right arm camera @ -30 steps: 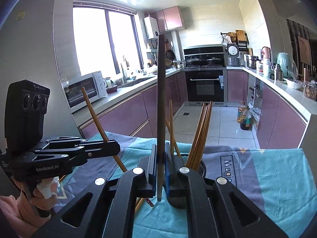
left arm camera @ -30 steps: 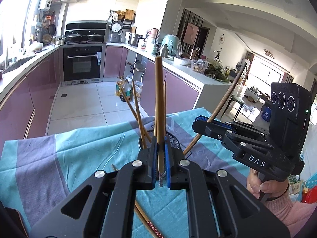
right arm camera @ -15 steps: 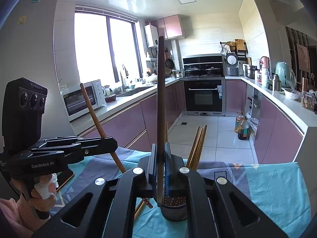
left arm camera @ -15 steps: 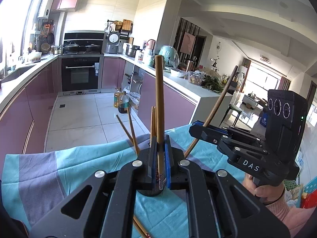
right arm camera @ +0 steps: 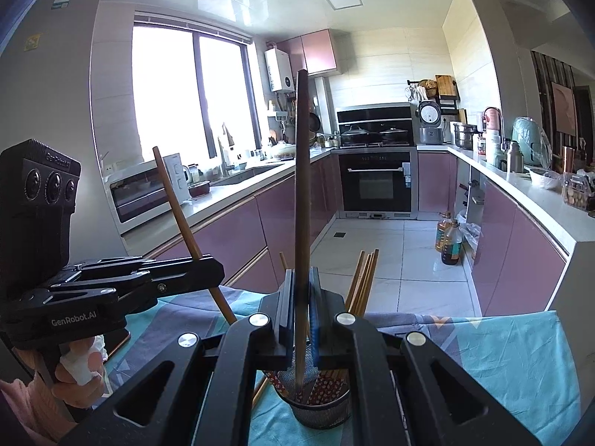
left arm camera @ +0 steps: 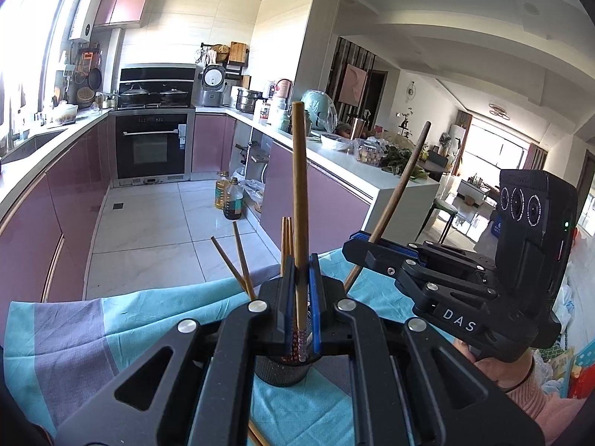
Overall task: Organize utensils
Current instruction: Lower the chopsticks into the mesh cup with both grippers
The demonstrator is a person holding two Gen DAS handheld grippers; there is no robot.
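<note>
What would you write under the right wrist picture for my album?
Right hand-held gripper holds a chopstick upright over the holder; left hand-held gripper holds another.

Teal-and-grey tablecloth [left arm camera: 148,319] — brown chopsticks [left arm camera: 299,193]

Left tongs [left arm camera: 301,297], clamped on a light chopstick [left arm camera: 299,200], have risen over the past second; the mesh holder [left arm camera: 282,371] now sits lower in both views, its rim clear beneath each chopstick tip.
</note>
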